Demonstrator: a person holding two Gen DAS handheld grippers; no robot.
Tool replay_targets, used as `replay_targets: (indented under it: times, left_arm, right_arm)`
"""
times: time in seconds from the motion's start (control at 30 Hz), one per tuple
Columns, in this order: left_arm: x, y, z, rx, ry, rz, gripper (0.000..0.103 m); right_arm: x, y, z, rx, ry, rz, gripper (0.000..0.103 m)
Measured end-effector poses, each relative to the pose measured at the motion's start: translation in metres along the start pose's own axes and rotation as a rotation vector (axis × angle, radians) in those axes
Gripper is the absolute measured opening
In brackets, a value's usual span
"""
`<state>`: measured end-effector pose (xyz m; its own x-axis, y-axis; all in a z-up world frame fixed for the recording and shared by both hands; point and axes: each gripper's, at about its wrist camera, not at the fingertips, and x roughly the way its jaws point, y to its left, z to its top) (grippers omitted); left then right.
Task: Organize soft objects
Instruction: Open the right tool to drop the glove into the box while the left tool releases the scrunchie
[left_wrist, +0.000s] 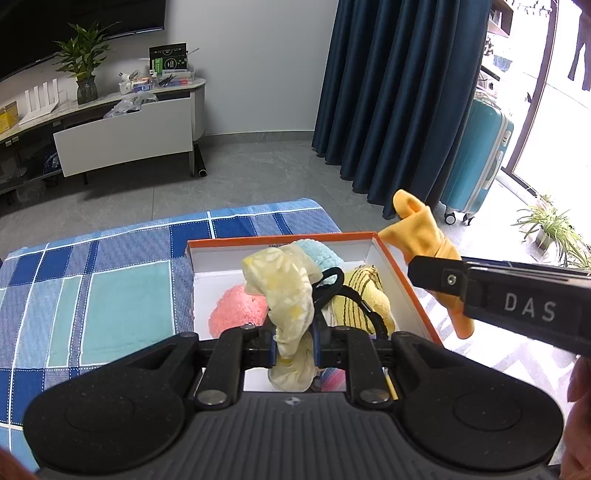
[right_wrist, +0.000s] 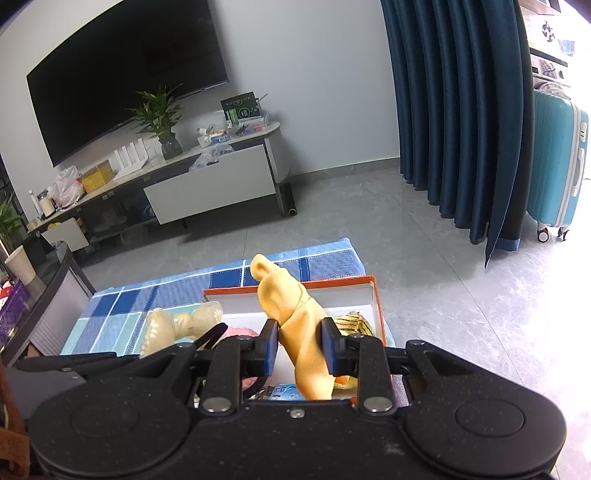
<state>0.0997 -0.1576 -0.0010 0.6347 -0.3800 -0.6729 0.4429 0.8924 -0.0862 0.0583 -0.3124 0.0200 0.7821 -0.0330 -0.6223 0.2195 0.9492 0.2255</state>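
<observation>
Hanging limp from the left gripper (left_wrist: 293, 345), a pale yellow flowered cloth (left_wrist: 284, 291) droops over the near part of the orange-rimmed box (left_wrist: 391, 254), pinched between both pads. The right gripper (right_wrist: 299, 345) is likewise clamped on an orange-yellow cloth (right_wrist: 295, 325), which stands up bunched above the box's right side and sags below the pads. Both pieces look light, soft and floppy; I judge they will fold and swing rather than keep a shape, so a pinch in the middle of a bunched fold, as now, seems the safest hold, and neither is likely to break or slip much against the rubbery pads.

Inside the box lie a pink fluffy piece (left_wrist: 236, 310) at the left, a light blue fluffy piece (left_wrist: 317, 253) at the far side, and a yellow striped knit piece (left_wrist: 360, 299) at the right, with a black strap (left_wrist: 332, 284) looping between them. These too look compressible and easy to crowd together.

The box sits on a blue and teal plaid cover (left_wrist: 110, 284), apparently a padded surface. Beyond it is grey tiled floor (right_wrist: 369, 221), a low TV cabinet (right_wrist: 207, 188) with a potted plant (right_wrist: 162, 122) under a wall television (right_wrist: 125, 77) at the far left, dark blue curtains (right_wrist: 454, 110) at the far right, and a turquoise suitcase (right_wrist: 557, 162) beside them.
</observation>
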Motion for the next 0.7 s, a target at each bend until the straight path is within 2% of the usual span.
replay_targets:
  times: [0.3, 0.37, 0.43, 0.47, 0.7]
  left_arm:
    - [0.004, 0.0, 0.001, 0.0, 0.007, 0.008, 0.019]
    - [0.006, 0.001, 0.001, -0.003, 0.01, 0.006, 0.019]
    - [0.007, 0.001, 0.002, -0.002, 0.012, 0.01, 0.019]
    - [0.008, 0.0, 0.002, -0.002, 0.014, 0.009, 0.019]
    - [0.014, -0.001, 0.003, -0.007, 0.022, 0.0, 0.02]
  right_arm:
    - [0.012, -0.003, 0.006, 0.005, 0.007, 0.004, 0.034]
    - [0.014, -0.004, 0.007, 0.006, 0.0, 0.011, 0.036]
    - [0.017, -0.006, 0.008, 0.01, -0.002, 0.018, 0.044]
    - [0.017, -0.007, 0.008, 0.012, -0.003, 0.012, 0.045]
    - [-0.003, -0.015, 0.01, 0.031, -0.063, -0.006, 0.046]
